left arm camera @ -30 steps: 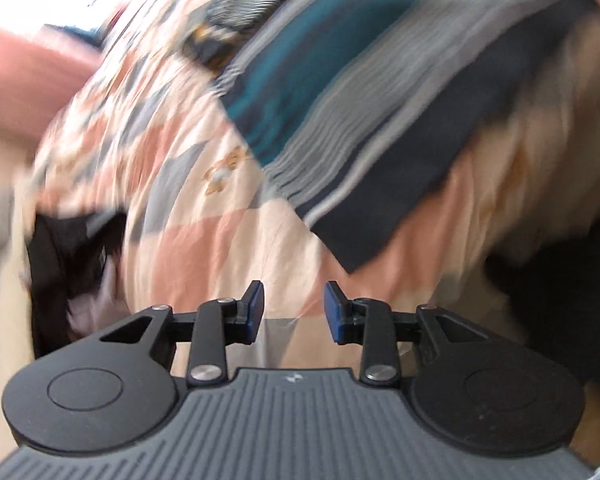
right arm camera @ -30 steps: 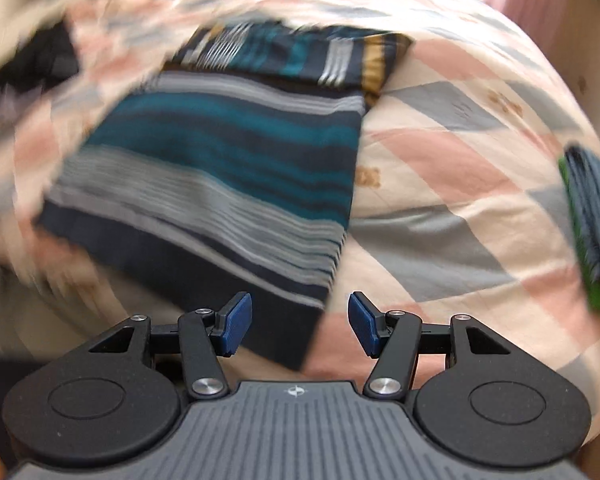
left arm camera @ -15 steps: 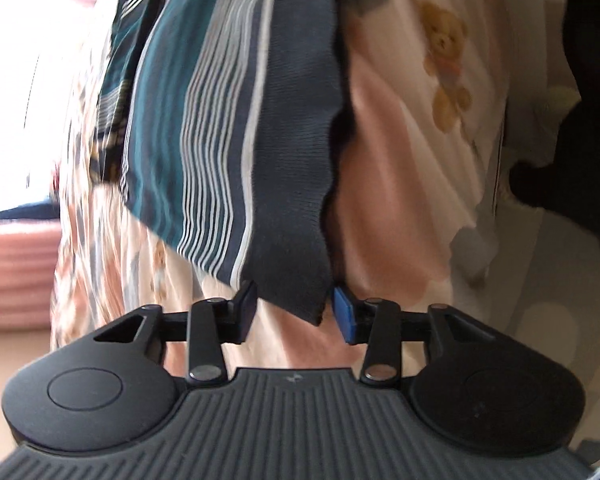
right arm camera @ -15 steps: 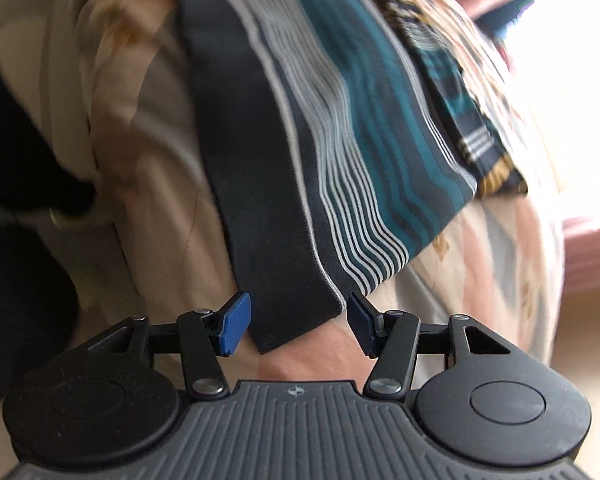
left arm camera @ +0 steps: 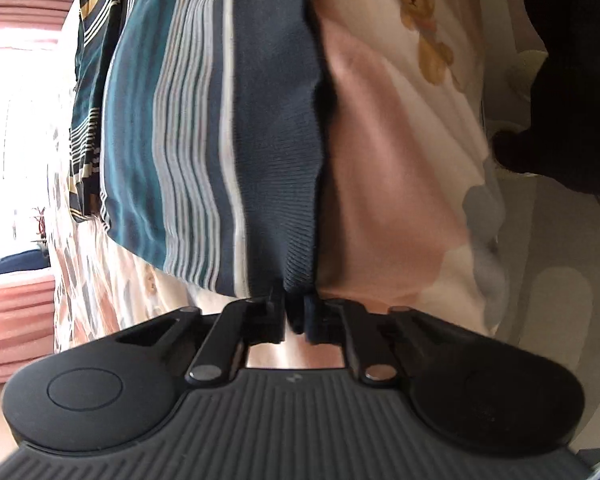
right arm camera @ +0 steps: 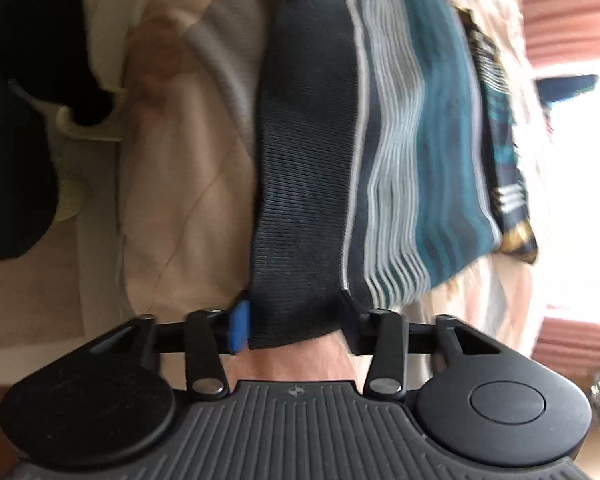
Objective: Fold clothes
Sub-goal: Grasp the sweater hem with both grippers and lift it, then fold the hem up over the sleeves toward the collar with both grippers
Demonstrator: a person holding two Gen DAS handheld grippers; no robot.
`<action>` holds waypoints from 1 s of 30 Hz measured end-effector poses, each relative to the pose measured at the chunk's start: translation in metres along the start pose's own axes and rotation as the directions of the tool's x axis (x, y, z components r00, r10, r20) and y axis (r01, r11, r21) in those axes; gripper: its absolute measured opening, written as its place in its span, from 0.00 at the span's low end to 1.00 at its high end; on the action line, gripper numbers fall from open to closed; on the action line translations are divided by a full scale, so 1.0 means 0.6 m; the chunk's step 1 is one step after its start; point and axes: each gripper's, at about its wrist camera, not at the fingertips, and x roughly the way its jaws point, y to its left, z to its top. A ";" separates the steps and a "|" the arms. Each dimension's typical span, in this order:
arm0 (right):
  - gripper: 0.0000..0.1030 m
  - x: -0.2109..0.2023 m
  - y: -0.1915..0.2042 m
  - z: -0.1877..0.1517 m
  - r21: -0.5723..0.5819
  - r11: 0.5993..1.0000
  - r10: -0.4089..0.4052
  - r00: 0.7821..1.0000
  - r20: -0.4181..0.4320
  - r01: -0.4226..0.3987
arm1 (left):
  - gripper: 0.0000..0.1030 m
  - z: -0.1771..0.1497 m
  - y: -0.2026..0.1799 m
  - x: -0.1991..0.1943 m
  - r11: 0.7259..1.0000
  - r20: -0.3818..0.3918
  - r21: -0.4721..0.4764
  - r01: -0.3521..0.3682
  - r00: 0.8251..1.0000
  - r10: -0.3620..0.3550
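Left tongs (left arm camera: 293, 312), apart half a second ago, now clamp the striped garment's (left arm camera: 203, 128) dark hem. Right tongs (right arm camera: 293, 326) remain apart, straddling its other corner. Risk: lifting one-sided skews the fold across the bed (left arm camera: 384, 168).

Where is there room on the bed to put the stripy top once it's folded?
Bare bedspread lies between the stripy top's dark hem and the bed edge, by the teddy print. Near the window it's crowded: another patterned cloth lies there.
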 end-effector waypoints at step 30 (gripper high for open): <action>0.54 0.190 -0.571 -0.114 0.945 0.189 0.309 0.930 0.201 -0.267 | 0.31 -0.182 0.518 0.235 -0.188 0.406 -0.913 0.363 0.854 -0.324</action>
